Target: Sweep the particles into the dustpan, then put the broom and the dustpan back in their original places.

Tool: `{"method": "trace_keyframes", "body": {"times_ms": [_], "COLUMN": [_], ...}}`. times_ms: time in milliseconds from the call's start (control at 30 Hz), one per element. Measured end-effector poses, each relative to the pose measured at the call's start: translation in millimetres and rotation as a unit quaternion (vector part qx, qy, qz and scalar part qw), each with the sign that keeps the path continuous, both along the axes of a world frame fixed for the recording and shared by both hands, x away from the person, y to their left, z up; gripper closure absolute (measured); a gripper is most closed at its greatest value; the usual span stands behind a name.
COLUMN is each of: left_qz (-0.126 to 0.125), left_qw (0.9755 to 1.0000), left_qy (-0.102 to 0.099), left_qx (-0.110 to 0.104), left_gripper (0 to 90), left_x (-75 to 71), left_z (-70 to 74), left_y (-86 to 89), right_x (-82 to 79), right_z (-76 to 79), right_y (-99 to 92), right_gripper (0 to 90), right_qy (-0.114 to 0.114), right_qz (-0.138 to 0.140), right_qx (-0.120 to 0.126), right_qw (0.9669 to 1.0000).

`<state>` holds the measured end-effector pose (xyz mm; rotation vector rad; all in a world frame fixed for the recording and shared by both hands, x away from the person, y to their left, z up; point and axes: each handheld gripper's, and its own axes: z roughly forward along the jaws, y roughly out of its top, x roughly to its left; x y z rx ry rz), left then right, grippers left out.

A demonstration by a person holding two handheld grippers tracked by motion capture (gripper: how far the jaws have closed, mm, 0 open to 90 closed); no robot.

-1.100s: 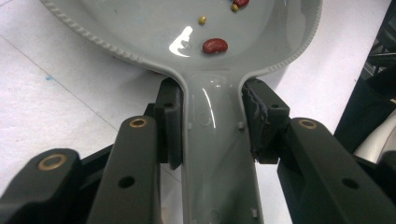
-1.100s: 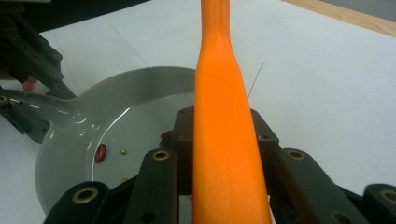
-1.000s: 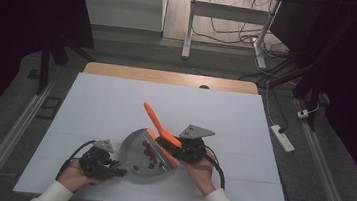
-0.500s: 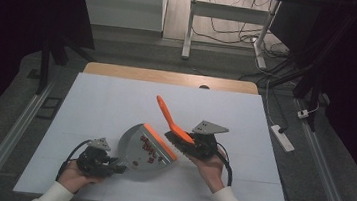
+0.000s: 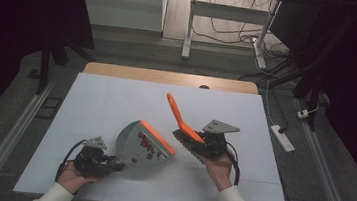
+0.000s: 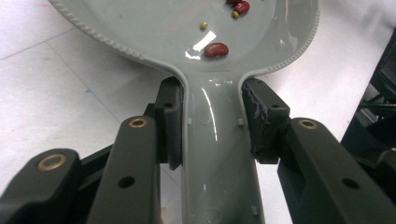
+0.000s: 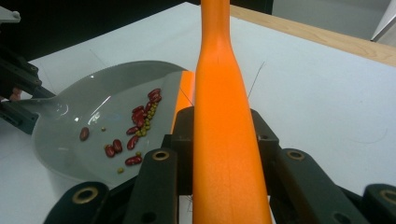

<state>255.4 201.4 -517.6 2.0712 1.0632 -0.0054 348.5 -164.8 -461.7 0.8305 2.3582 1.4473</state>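
A grey dustpan with an orange lip lies on the white table, holding several red beans and small green ones. My left gripper is shut on the dustpan's handle; its pads press both sides. Beans lie just ahead in the pan. My right gripper is shut on an orange hand brush, held just right of the dustpan with its handle pointing up and away. The pan and beans lie to its left.
The table's wooden far edge runs across the back. A power strip lies on the floor to the right. A metal frame with cables stands beyond the table.
My right gripper has carried the brush to the right, off the dustpan's lip. The left gripper and the dustpan have stayed in place.
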Motion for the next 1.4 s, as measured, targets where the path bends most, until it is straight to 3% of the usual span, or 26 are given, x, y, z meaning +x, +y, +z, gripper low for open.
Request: {"method": "trace_keyframes", "body": {"times_ms": [700,1133,1400], "left_qz": [0.056,0.102,0.136], "left_qw": [0.9983,0.9945,0.9905], "left_qy": [-0.007,-0.006,-0.012], "left_qx": [-0.013,-0.022,-0.018], "left_gripper": [60.9,60.9,60.8], "left_x": [-2.6,-8.7,-12.8], "left_z": [2.2,0.1,-0.9], "left_y": [12.5,17.1,19.5], "right_x": [-6.5,-17.0,-21.3], "right_z": [-2.1,-7.8,-11.7], "right_y": [-36.5,-55.7,-63.9], "right_gripper": [70.4,70.4,70.4], "right_qy": [0.006,0.021,0.033], "right_qz": [-0.029,-0.036,-0.039], "right_qx": [-0.011,-0.010,-0.012], "right_qw": [0.9995,0.9991,0.9986]}}
